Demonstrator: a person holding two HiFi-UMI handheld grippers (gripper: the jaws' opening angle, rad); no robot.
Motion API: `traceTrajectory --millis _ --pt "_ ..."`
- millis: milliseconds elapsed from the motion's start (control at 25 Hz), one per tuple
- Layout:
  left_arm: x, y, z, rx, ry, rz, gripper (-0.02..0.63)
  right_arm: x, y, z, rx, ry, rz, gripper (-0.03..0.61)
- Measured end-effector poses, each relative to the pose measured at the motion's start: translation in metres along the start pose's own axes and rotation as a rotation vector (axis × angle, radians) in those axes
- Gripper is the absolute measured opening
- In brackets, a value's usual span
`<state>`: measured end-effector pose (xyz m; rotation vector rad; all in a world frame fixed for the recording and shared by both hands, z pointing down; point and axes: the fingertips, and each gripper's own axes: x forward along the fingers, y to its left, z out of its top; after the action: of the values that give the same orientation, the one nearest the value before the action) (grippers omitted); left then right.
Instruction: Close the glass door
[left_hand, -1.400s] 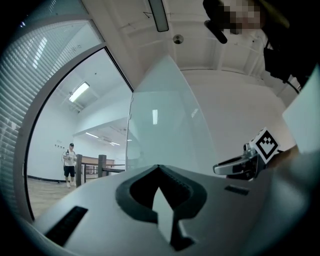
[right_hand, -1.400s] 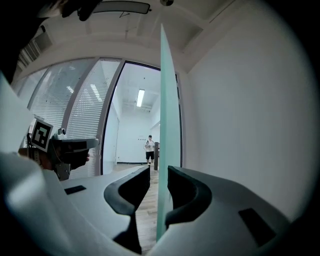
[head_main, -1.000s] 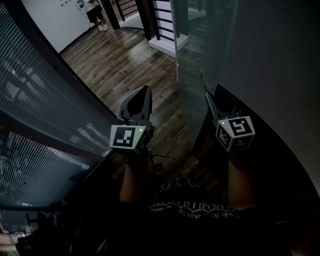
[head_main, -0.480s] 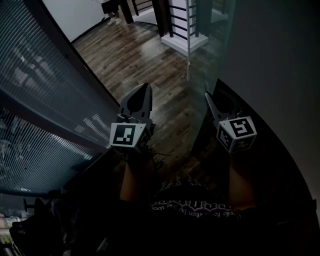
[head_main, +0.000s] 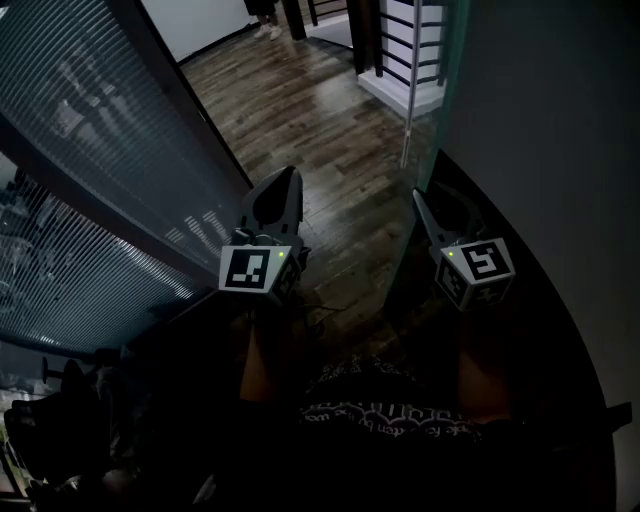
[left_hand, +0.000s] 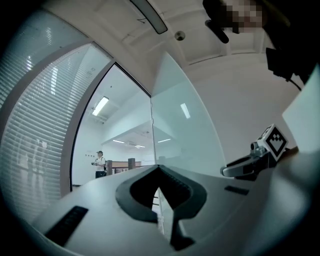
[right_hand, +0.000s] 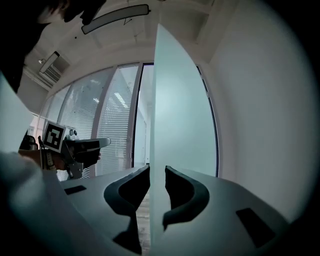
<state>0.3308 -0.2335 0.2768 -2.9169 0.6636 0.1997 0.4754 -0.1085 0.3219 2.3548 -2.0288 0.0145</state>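
Observation:
The frosted glass door (right_hand: 175, 125) stands edge-on in the right gripper view. Its free edge runs between the jaws of my right gripper (right_hand: 157, 172), which are shut on it from both sides. In the head view the same door (head_main: 440, 90) rises just ahead of the right gripper (head_main: 420, 200). My left gripper (head_main: 288, 180) hangs beside it over the wooden floor, to the left of the door. In the left gripper view its jaws (left_hand: 159, 170) meet at the tips with nothing in them, and the door pane (left_hand: 185, 135) stands ahead on the right.
A glass wall with slatted blinds (head_main: 90, 150) runs along the left. A white wall (head_main: 550, 120) is close on the right. Dark wooden floor (head_main: 300, 110) leads to a stair railing (head_main: 400, 45). A person (left_hand: 100, 165) stands far off in the hall.
In the head view the door edge, floor and railing have slid to the right and down. Both grippers keep the same pose and state.

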Motion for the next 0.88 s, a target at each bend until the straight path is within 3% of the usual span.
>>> traceTrajectory --millis 560,880 --pt "-0.055 0.039 0.004 0.034 0.024 0.189 0.002 0.038 0.051 0.002 0.005 0.002 0.181 0.092" --pt "-0.094 0.074 -0.007 0.049 0.054 0.305 0.002 0.070 0.075 -0.002 0.018 -0.022 0.221 0.092"
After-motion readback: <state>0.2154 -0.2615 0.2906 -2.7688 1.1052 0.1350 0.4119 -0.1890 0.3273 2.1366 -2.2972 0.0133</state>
